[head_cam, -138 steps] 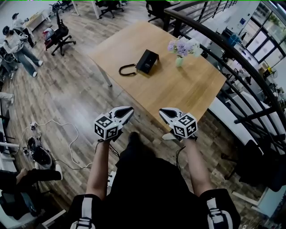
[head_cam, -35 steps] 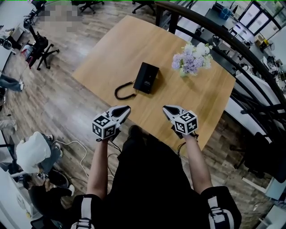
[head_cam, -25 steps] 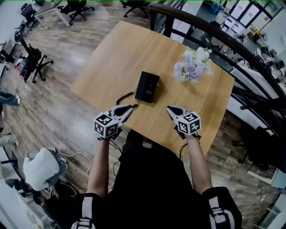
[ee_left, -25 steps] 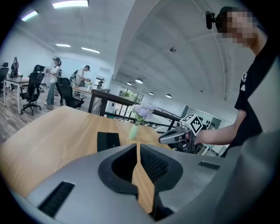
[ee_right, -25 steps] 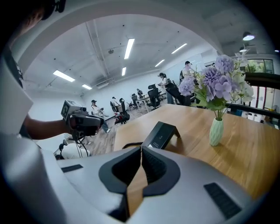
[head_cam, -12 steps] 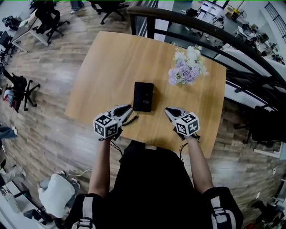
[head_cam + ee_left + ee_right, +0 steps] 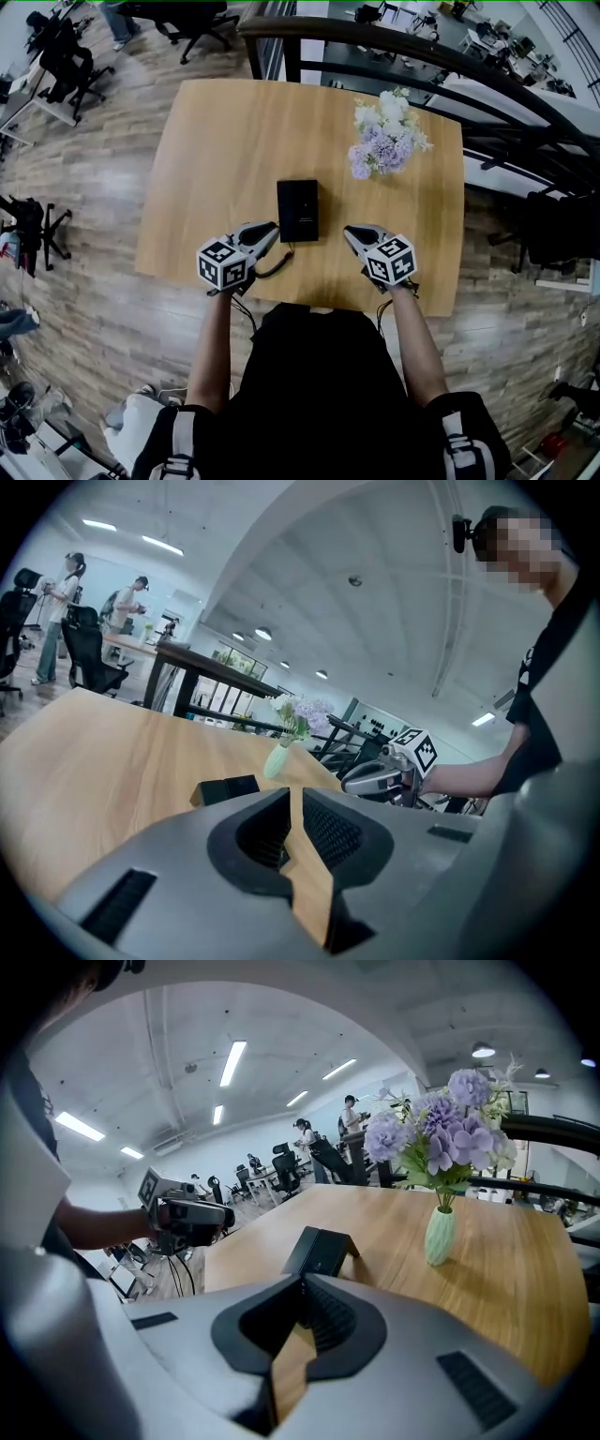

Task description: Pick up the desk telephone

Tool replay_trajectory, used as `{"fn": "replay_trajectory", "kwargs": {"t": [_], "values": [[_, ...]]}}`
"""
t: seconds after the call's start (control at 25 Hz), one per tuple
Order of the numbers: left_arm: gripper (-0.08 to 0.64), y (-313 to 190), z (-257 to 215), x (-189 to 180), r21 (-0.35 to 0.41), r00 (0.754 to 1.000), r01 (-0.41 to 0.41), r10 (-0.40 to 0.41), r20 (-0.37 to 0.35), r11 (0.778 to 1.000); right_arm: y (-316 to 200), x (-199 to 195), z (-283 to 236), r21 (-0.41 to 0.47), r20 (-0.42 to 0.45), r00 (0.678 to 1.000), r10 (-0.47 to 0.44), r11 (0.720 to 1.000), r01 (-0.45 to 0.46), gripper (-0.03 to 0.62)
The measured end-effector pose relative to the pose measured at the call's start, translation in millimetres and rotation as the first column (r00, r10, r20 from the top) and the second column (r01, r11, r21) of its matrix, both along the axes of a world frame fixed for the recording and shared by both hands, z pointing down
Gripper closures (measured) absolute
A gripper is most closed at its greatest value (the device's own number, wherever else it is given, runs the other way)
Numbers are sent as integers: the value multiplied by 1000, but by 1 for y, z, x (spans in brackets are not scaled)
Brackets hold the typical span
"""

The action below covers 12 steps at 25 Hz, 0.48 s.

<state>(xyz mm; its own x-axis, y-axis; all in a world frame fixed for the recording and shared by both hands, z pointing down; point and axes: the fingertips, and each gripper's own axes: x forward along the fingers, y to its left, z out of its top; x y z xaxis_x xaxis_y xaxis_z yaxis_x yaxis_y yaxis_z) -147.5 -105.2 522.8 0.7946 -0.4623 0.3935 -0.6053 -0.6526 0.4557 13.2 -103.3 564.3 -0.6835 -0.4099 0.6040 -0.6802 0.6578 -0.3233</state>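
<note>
The black desk telephone [image 7: 297,209] lies flat near the middle of the wooden table [image 7: 216,150], and its coiled cord [image 7: 275,268] trails toward the near edge. My left gripper [image 7: 269,228] hovers just left of it, shut and empty. My right gripper [image 7: 349,232] is shut too, a little to the phone's right. From the left gripper view the telephone [image 7: 225,788] shows just past my closed left gripper [image 7: 292,797], and the right gripper [image 7: 380,776] is off to the right. In the right gripper view the telephone [image 7: 320,1252] sits just ahead of the closed right gripper [image 7: 302,1283].
A pale green vase of purple flowers [image 7: 382,141] stands at the table's back right, close behind the phone. A dark railing [image 7: 375,42] runs behind the table. Office chairs [image 7: 66,52] and people stand on the wood floor far left.
The person has walked up to the table. The phone now lies square ahead and close. Both grippers have come over the near edge on either side of it, still shut.
</note>
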Motion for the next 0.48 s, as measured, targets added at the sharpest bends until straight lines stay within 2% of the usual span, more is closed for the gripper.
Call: {"fn": "replay_trajectory", "kwargs": {"t": [0.2, 0.48], "values": [[537, 1, 14, -4, -20, 998, -60, 61, 28, 998, 4, -4, 3, -7, -9, 999, 45, 999, -45, 568], [537, 7, 28, -15, -33, 995, -98, 98, 22, 995, 13, -16, 10, 0, -23, 996, 82, 997, -82, 568]]}}
